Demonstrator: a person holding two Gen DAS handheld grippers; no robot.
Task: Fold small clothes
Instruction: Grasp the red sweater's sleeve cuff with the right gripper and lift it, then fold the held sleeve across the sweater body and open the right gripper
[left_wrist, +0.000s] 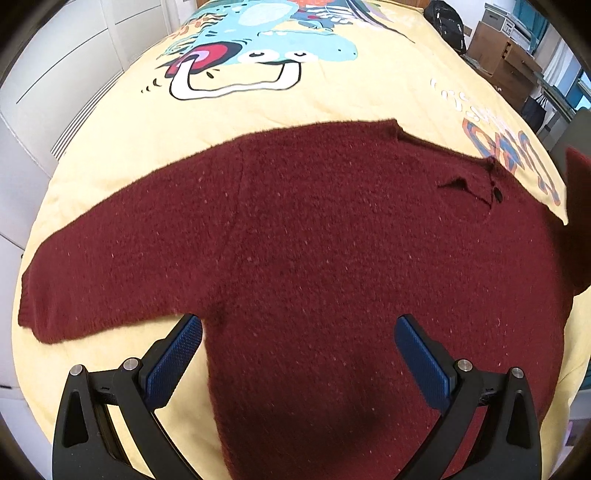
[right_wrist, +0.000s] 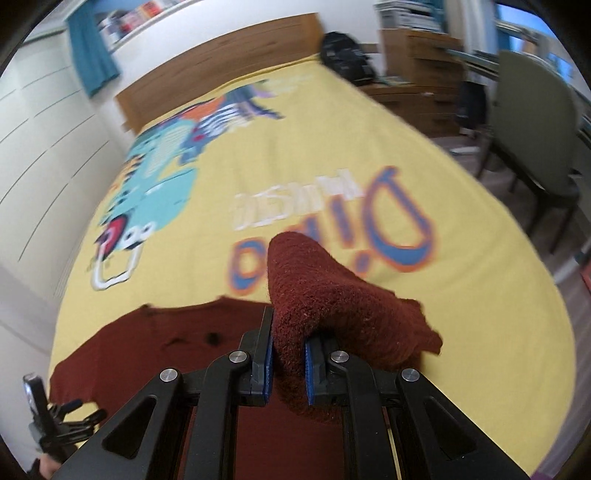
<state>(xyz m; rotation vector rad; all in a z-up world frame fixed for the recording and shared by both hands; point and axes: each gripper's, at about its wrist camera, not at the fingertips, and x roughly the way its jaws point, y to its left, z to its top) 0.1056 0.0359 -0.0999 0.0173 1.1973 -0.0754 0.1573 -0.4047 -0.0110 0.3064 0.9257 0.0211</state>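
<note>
A dark red knitted sweater (left_wrist: 314, 240) lies flat on the yellow bedspread (left_wrist: 332, 99). Its one sleeve (left_wrist: 110, 266) stretches to the left and its collar (left_wrist: 476, 184) is at the right. My left gripper (left_wrist: 298, 332) is open above the sweater's body near the armpit, blue pads (left_wrist: 173, 362) wide apart. My right gripper (right_wrist: 288, 354) is shut on the other sleeve (right_wrist: 332, 306) and holds it lifted above the bed. The sweater's body (right_wrist: 177, 332) lies below it. The left gripper (right_wrist: 55, 421) shows at that view's lower left.
The bedspread (right_wrist: 369, 155) has a cartoon dinosaur print (left_wrist: 266, 40) and lettering (right_wrist: 332, 236). White wardrobes (left_wrist: 55, 74) stand at the left. A black bag (left_wrist: 447, 22), wooden drawers (left_wrist: 502, 62) and a grey chair (right_wrist: 532, 122) are to the right of the bed.
</note>
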